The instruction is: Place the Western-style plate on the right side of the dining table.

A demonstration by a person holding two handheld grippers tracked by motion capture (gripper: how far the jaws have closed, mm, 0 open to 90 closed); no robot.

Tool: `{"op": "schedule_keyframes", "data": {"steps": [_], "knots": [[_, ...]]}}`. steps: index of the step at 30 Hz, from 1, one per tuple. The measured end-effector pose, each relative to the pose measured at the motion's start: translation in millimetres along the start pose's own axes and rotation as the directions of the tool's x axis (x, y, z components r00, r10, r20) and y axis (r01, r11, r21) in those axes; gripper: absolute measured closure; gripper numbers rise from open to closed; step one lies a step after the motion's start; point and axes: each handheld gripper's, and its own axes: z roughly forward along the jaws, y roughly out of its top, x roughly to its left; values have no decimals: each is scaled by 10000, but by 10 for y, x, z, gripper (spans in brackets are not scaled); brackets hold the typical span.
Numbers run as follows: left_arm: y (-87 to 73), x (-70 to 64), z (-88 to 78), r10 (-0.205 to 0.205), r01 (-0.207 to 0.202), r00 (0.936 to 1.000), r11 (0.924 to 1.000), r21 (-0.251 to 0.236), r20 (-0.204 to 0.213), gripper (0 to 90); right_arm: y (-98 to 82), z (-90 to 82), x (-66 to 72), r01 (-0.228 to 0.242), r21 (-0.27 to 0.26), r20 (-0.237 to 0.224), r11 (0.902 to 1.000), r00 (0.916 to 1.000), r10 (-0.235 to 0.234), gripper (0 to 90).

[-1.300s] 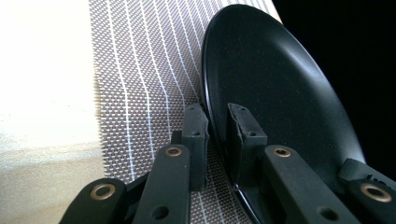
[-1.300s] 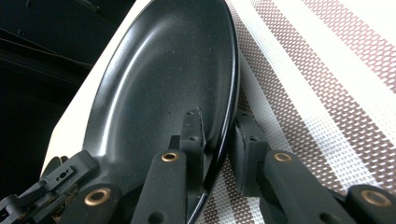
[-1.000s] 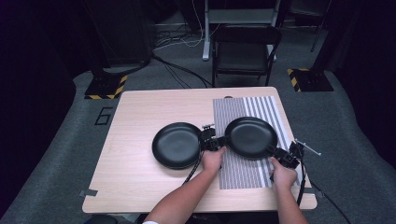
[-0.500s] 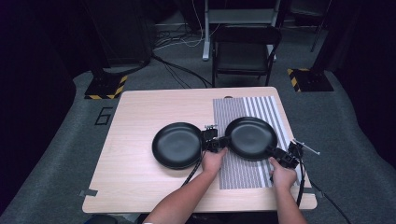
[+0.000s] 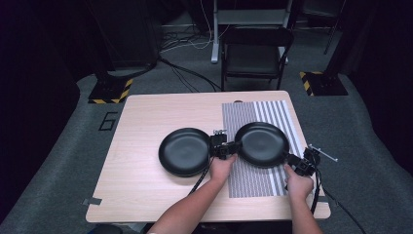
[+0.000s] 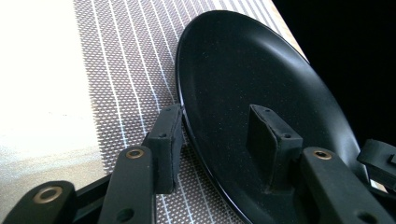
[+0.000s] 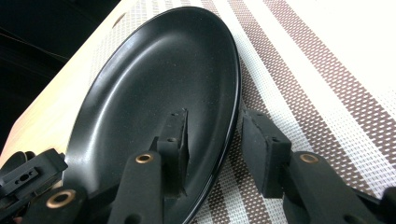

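A black plate (image 5: 262, 144) lies on the striped placemat (image 5: 253, 183) at the table's right. My left gripper (image 5: 229, 147) straddles its left rim, and my right gripper (image 5: 293, 160) straddles its right rim. In the left gripper view the plate (image 6: 243, 74) has its rim between the jaws of the left gripper (image 6: 217, 126), one pad inside and one outside. The right gripper view shows the same plate (image 7: 154, 84) with its rim in the gap of the right gripper (image 7: 215, 126). Both pairs of jaws have just been opening and their pads stand off the rim.
A second black plate (image 5: 185, 151) sits on the bare wood just left of my left gripper. The table's near edge (image 5: 209, 217) is close to the person's forearms. A black chair (image 5: 255, 53) stands beyond the far edge.
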Motion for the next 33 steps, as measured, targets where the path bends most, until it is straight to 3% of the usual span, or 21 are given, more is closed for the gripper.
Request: {"op": "schedule_keyframes", "data": {"steps": [5, 12, 18, 28, 33], "knots": [[12, -4, -22, 73, -72, 10000, 10000, -45, 65, 535, -7, -15, 8, 50, -100, -52, 9999, 10000, -50, 573], [40, -37, -160, 771, -766, 9969, 9967, -270, 168, 514, -6, -106, 58, 461, -278, 37, 9985, 9989, -461, 560], [82, 0, -292, 1343, -1339, 9908, 9906, -265, 148, 499, 2, -216, 100, 684, -393, -259, 9969, 9972, -694, 537], [195, 99, -506, 1327, -1312, 9906, 9904, -444, 321, 498, -5, -318, 122, 1173, -352, -415, 9925, 9921, -1187, 531], [237, 166, -643, 1618, -1605, 9865, 9859, -481, 262, 498, -29, -339, 133, 1263, -251, -516, 9917, 9905, -1275, 530]]}}
